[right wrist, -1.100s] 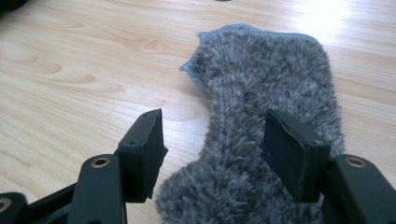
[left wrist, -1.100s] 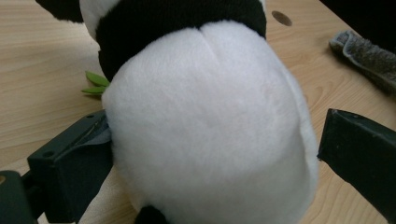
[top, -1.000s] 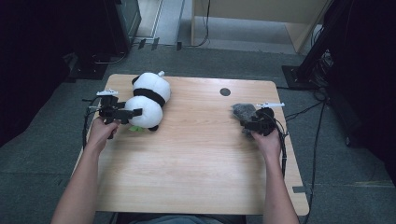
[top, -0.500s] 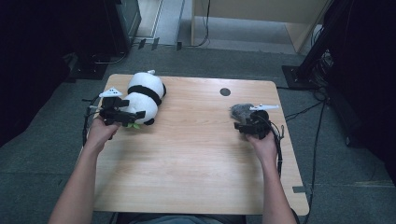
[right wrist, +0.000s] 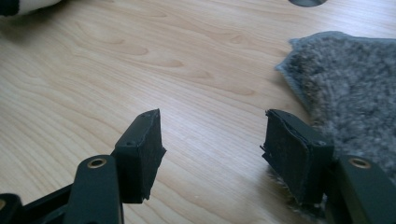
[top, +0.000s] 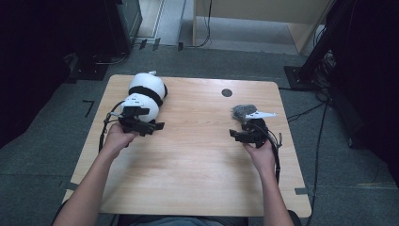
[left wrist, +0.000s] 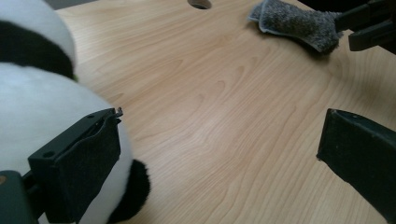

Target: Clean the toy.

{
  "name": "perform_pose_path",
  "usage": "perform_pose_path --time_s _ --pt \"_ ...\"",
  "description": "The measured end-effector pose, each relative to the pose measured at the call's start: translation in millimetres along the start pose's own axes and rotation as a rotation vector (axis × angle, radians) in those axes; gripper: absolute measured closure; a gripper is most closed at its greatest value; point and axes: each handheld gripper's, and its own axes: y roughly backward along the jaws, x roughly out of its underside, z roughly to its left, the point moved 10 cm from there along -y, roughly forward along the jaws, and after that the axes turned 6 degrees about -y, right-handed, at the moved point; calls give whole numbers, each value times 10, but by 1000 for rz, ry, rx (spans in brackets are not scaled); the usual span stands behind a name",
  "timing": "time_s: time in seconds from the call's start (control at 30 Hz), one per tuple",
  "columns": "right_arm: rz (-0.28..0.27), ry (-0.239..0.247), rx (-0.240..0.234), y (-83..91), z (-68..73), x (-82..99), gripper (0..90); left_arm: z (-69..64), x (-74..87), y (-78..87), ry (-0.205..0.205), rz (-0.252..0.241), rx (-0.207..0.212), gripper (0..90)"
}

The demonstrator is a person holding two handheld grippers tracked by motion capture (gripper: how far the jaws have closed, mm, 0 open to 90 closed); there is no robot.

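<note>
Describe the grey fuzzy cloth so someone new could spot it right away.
Start at the wooden table and go to its right side, near the round hole. The grey cloth lies flat there by the right gripper. It is small, shaggy and dark, unlike the big white-and-black plush panda opposite.

A plush panda (top: 143, 96), white with a black band around its middle, lies on its side at the tabletop's (top: 197, 160) far left. A fuzzy grey cloth (top: 242, 111), edged with pale trim, lies flat and slightly rumpled on the right side.
</note>
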Motion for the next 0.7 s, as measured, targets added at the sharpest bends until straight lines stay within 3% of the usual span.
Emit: perform_pose_path --time_s 0.17,0.47,0.63,0.7 --pt "-15 9 -17 -31 90 27 376 -188 12 -155 -33 26 31 2" --pt "-12 39 -38 -146 272 131 385 -409 105 -399 -34 66 80 2" --pt "-1 63 -42 -222 354 190 385 -467 201 -508 -52 105 72 2" --pt "-1 68 -52 -266 393 199 384 -493 216 -533 -57 93 67 3"
